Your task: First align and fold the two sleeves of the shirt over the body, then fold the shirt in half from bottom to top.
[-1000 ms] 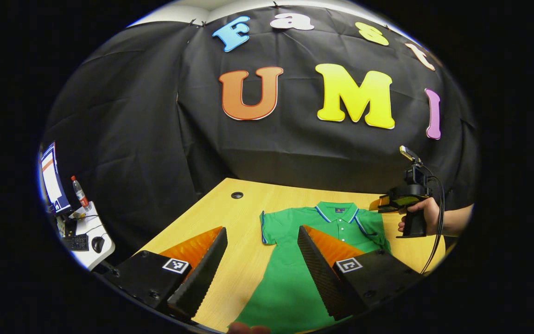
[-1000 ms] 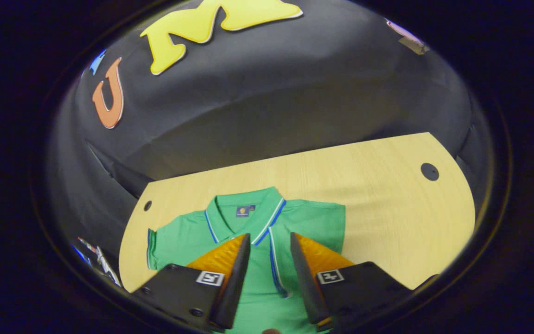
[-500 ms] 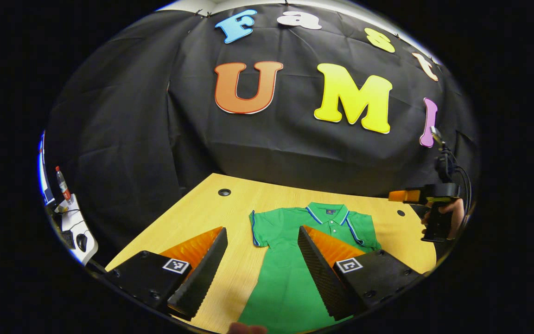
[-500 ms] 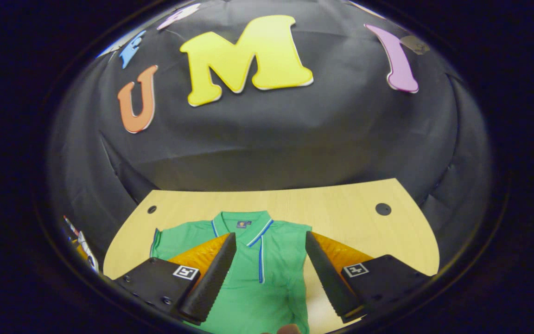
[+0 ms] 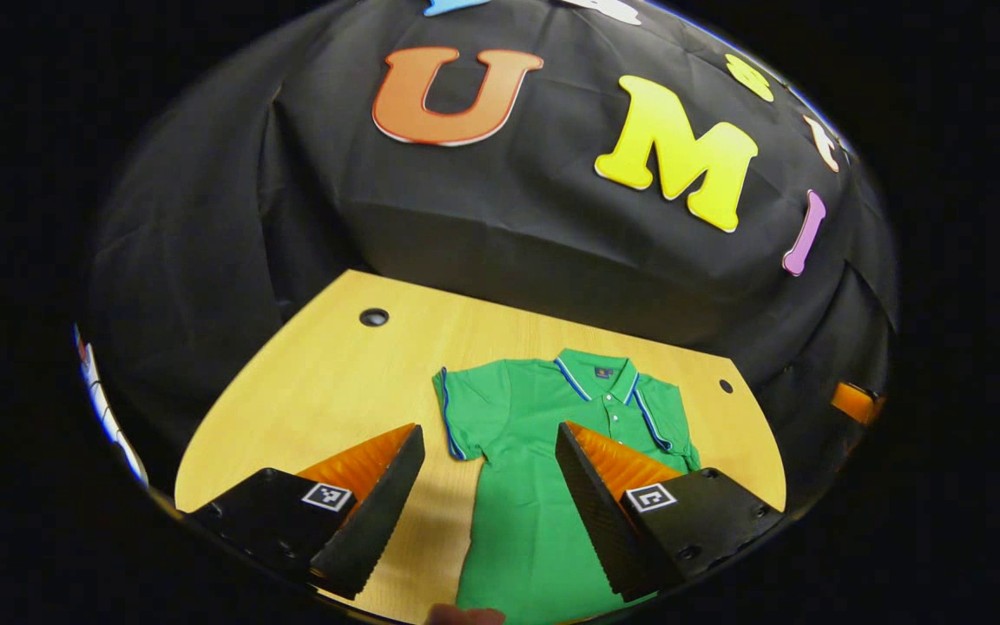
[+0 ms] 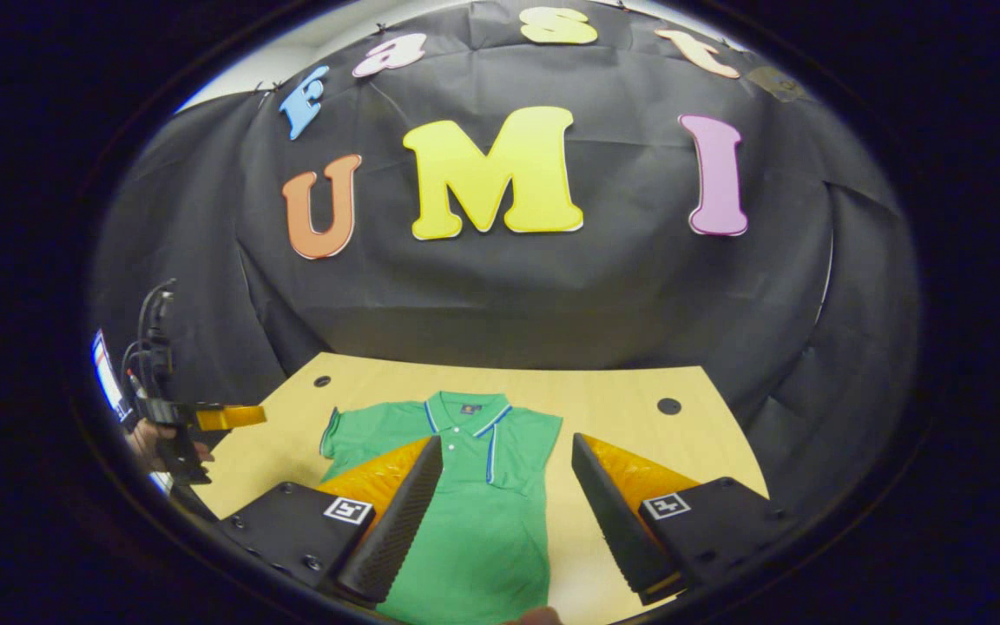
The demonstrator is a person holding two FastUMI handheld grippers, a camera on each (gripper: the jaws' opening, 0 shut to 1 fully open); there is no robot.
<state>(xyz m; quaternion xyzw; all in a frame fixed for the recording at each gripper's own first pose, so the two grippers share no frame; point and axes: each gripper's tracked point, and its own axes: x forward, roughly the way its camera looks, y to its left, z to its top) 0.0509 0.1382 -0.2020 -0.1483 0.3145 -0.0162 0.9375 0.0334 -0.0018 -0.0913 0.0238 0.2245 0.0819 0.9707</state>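
A green polo shirt (image 5: 543,460) with blue-and-white trim lies flat, collar toward the wall, on the wooden table (image 5: 326,382). Its right sleeve (image 5: 665,425) is folded in over the body; its left sleeve (image 5: 465,417) still spreads out on the table. My left gripper (image 5: 487,516) hangs open above the shirt's lower left side, holding nothing. My right gripper (image 6: 500,521) is open too, raised over the shirt (image 6: 465,503) near its right edge. In the right gripper view the left gripper (image 6: 235,417) shows far left, held in a hand (image 6: 146,441).
The table has round cable holes at its back corners (image 5: 373,317) (image 6: 668,405). Black cloth walls close the booth behind and beside the table. Bare wood lies left of the shirt (image 5: 292,417) and to its right (image 6: 639,434).
My right gripper has opened wider and pulled back and up from the collar area. My left gripper has swung left and tipped down; the right gripper has slid toward its view's right edge.
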